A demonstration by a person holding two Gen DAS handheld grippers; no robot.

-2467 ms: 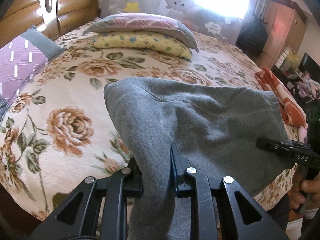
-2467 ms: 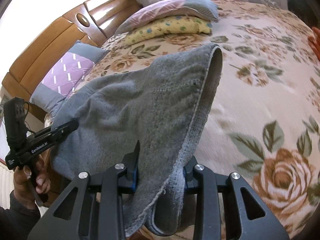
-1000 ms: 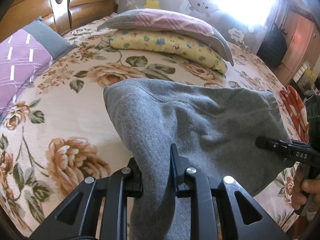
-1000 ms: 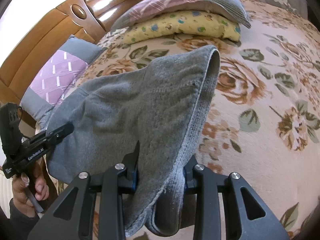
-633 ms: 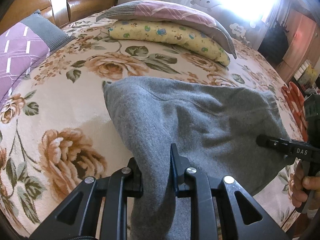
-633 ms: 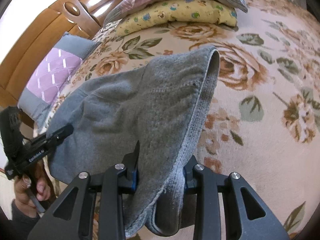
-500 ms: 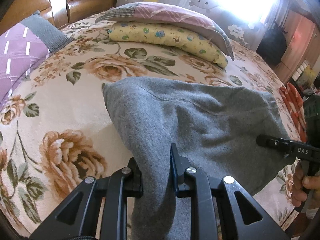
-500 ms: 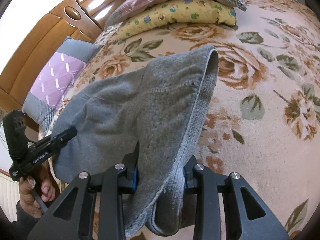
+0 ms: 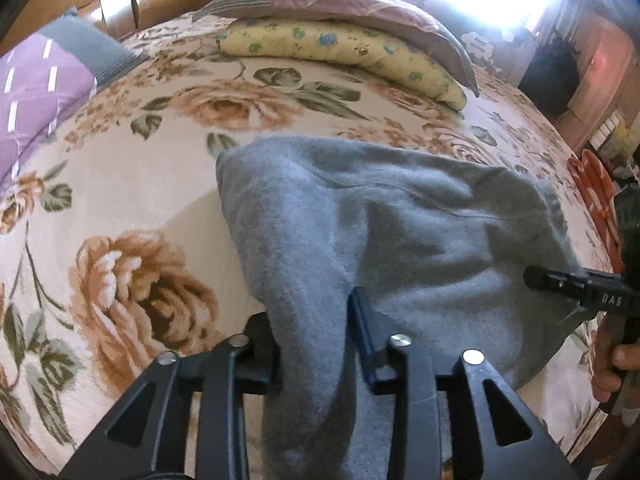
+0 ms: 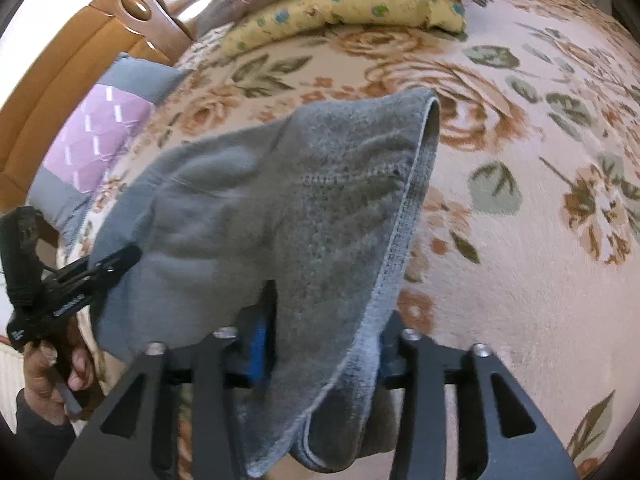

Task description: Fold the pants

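Note:
The grey pants (image 9: 408, 232) hang stretched between my two grippers above the floral bedspread (image 9: 132, 208). My left gripper (image 9: 314, 332) is shut on one bunched corner of the pants. My right gripper (image 10: 324, 336) is shut on the other corner, by the stitched hem of the pants (image 10: 328, 200). The fabric between them sags and wrinkles. In the left wrist view the right gripper (image 9: 576, 284) shows at the right edge; in the right wrist view the left gripper (image 10: 80, 276) shows at the left edge.
A yellow pillow (image 9: 340, 46) under a pink and grey pillow (image 9: 332, 2) lies at the head of the bed. A purple cushion (image 9: 36, 88) leans by the wooden headboard (image 10: 84, 52). A red and orange cloth (image 9: 596, 192) lies at the bed's right edge.
Both grippers have moved forward and lower over the bed with the pants. The cloth between them has slackened and wrinkled. Both grips are unchanged.

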